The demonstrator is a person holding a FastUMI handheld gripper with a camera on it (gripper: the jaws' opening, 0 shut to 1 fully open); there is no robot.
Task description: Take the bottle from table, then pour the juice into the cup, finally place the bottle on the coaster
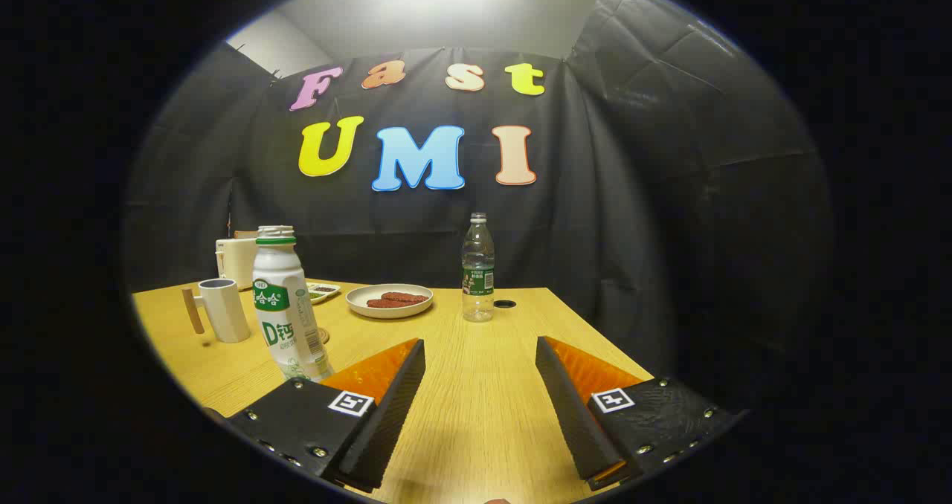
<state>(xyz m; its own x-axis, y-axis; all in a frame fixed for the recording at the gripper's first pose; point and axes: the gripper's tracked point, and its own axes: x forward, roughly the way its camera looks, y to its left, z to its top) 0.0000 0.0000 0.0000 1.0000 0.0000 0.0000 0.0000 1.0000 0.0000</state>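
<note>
1. Tongs (480,366) hang spread wide over the table (476,415), gripping nothing; bare wood shows between the two fingers.
2. Just off the left finger, at about ten o'clock, stands the juice bottle (286,307): white, green band at the neck, upright, cap apparently already off. It sits outside the gap, so I judge the tongs must swing left before closing on it.
3. At about nine o'clock from the bottle is the cup (224,309), upright with its handle turned left; its open mouth suits pouring.
4. Behind the bottle's base peeps a small round edge, likely the coaster (323,335); mostly hidden, so I can't be sure.
5. Count: two bottles (the juice one, plus a clear water bottle (477,267) at twelve o'clock, well beyond the fingers), one cup, one plate (390,301) with two dark reddish pieces, one small dish (322,291), one pale box (236,259) at the back, one small dark disc (504,304) beside the water bottle.
6. Nothing is taken yet; the task looks to be at its start.
</note>
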